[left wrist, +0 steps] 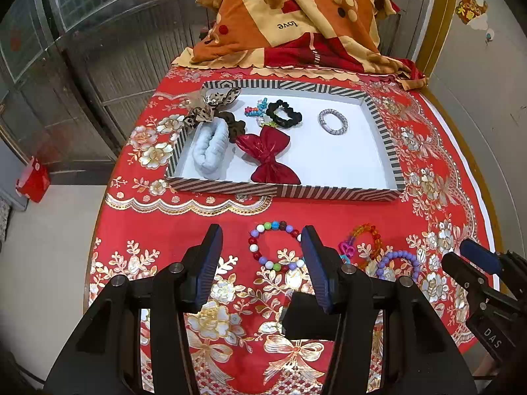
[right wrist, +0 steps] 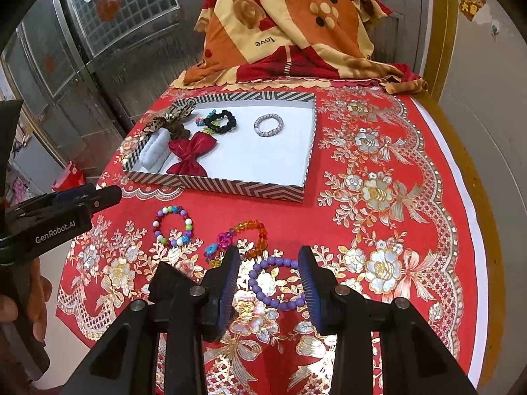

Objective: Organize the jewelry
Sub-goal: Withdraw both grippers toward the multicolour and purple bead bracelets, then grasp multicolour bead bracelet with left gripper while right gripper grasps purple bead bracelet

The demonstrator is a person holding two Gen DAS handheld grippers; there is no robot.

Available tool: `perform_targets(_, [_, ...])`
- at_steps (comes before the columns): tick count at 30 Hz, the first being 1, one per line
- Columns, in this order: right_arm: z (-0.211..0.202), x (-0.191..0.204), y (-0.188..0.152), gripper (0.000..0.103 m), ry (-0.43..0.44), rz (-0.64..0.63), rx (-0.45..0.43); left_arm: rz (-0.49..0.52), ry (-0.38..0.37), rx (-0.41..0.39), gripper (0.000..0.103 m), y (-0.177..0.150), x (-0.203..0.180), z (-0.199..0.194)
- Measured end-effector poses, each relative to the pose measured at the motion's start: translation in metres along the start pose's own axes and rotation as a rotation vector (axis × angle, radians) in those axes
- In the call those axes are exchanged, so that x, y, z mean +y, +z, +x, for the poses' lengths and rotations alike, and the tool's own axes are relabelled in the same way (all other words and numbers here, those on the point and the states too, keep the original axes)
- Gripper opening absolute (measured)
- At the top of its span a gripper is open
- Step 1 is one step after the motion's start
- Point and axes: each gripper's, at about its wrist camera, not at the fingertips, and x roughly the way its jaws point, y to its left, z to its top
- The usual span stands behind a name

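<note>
Left tool (left wrist: 260, 247) gapes wide over a multicoloured bead bracelet (left wrist: 275, 246), holding nothing. Right tool (right wrist: 268, 271) spread apart, straddling a purple bead bracelet (right wrist: 275, 283); contact unclear.

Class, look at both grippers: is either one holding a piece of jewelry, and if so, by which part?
Neither holds anything. The left gripper is open above the multicolored bracelet; the right gripper is open around the purple bracelet, not clamped.
</note>
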Motion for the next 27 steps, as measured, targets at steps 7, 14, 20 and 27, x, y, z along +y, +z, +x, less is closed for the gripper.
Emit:
perform_targets(7, [0.004, -0.001, -0.003, 0.038, 0.001, 0.003, 0.017, 0.005, 0.002, 0.013, 0.049, -0.002, -0.002, 0.004])
perform_targets(14, [0.005, 0.0, -0.002, 0.039, 0.003, 0.003, 0.021, 0.007, -0.001, 0.021, 0.049, -0.002, -0.001, 0.007])
perform_targets(20, [0.009, -0.005, -0.001, 0.039, -0.014, 0.009, 0.033, -0.018, -0.034, 0.05, 0.049, 0.002, 0.009, 0.012])
perform_targets(27, [0.024, -0.03, -0.012, 0.039, -0.04, 0.045, 0.08, -0.09, -0.068, 0.131, 0.049, 0.004, 0.042, 0.031])
